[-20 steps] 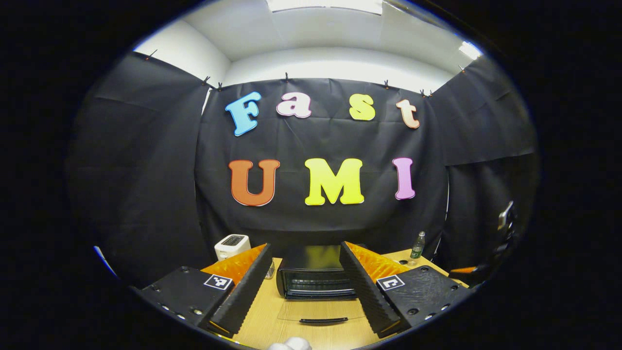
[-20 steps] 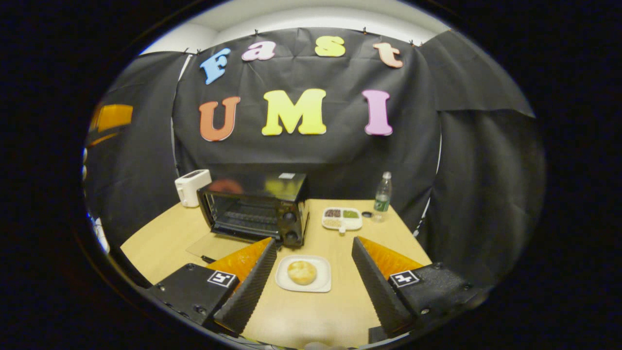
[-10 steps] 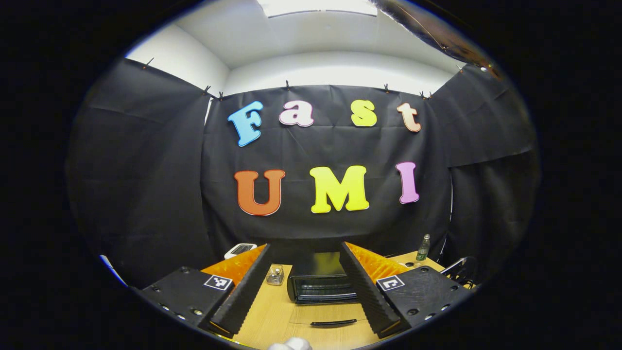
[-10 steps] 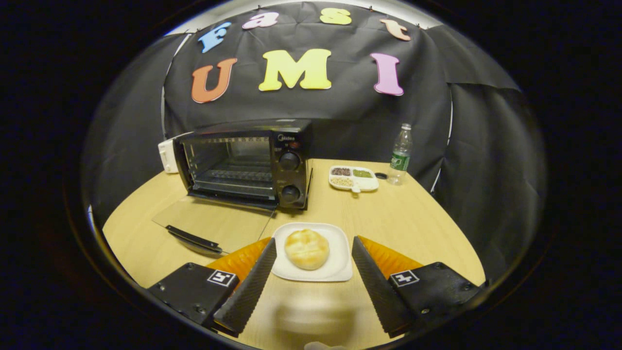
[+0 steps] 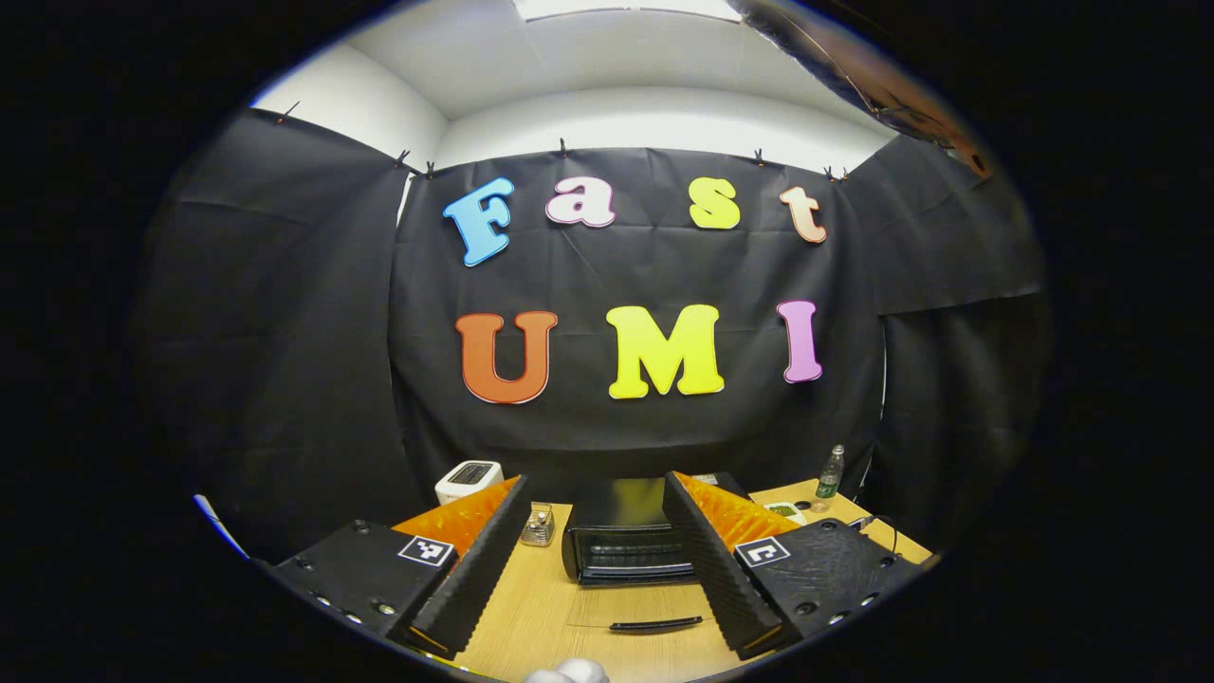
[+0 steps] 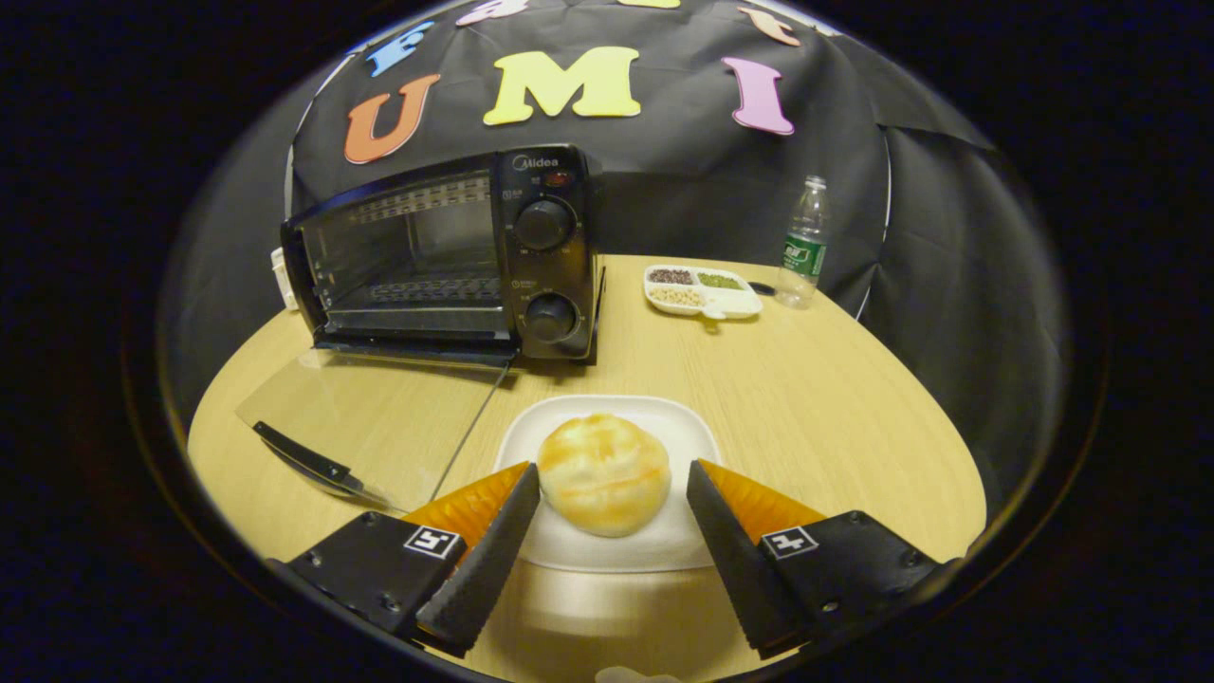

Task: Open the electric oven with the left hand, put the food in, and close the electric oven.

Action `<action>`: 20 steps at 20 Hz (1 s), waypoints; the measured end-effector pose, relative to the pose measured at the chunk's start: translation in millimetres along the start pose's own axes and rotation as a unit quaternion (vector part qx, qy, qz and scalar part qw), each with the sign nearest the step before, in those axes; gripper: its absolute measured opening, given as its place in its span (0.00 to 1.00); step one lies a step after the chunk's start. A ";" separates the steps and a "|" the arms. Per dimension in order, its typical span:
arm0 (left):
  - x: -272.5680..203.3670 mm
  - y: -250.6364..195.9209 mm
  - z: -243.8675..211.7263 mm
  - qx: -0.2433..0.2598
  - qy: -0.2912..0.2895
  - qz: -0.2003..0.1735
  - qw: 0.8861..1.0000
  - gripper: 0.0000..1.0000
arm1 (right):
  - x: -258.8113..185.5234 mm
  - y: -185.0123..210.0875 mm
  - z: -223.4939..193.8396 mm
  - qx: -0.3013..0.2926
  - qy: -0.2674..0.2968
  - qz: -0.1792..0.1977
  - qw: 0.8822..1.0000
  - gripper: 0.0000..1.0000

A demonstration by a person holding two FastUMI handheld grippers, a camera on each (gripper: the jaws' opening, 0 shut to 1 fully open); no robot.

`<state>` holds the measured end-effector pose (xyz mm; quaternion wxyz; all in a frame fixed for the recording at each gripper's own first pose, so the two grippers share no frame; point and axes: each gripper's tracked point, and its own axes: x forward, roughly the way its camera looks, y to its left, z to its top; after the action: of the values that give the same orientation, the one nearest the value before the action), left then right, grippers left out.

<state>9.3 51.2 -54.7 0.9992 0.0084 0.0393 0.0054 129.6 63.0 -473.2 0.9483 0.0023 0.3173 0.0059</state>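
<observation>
The bun (image 6: 603, 472), on its plate (image 6: 654, 545) just before the open oven (image 6: 446, 256), is flanked by the wide right hand-held gripper (image 6: 613, 498); soft, light, best gripped gently at its sides.

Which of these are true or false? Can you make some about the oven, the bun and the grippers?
1. The oven door is open. True.
2. The bun is inside the oven. False: it sits on the plate on the table.
3. The right gripper is squeezing the bun. False: its fingers stand open on either side of it.
4. The left gripper is open and holds nothing. True.
5. A bottle stands behind the snack tray. True.
</observation>
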 end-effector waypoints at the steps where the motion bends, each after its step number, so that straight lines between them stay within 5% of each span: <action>1: 1.5 1.2 -2.0 0.001 0.001 0.000 1.000 0.92 | 2.6 0.7 -1.9 -0.001 0.004 0.000 1.000 1.00; 7: 8.6 -0.3 -13.5 0.006 0.015 -0.006 1.000 0.92 | 14.6 0.2 -6.2 0.028 0.020 0.007 0.999 1.00; 14: 9.3 8.1 -14.5 0.009 0.019 -0.005 1.000 0.92 | 2.2 0.2 6.1 0.054 0.024 0.021 0.998 0.78; 20: 6.4 12.3 -16.3 0.007 0.022 -0.006 1.000 0.92 | -21.0 45.2 45.2 0.138 0.011 0.090 0.986 0.78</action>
<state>14.3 63.8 -71.3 0.9980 0.0153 0.0618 -0.0006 139.7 108.0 -424.1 0.9308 0.1617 0.3243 0.0478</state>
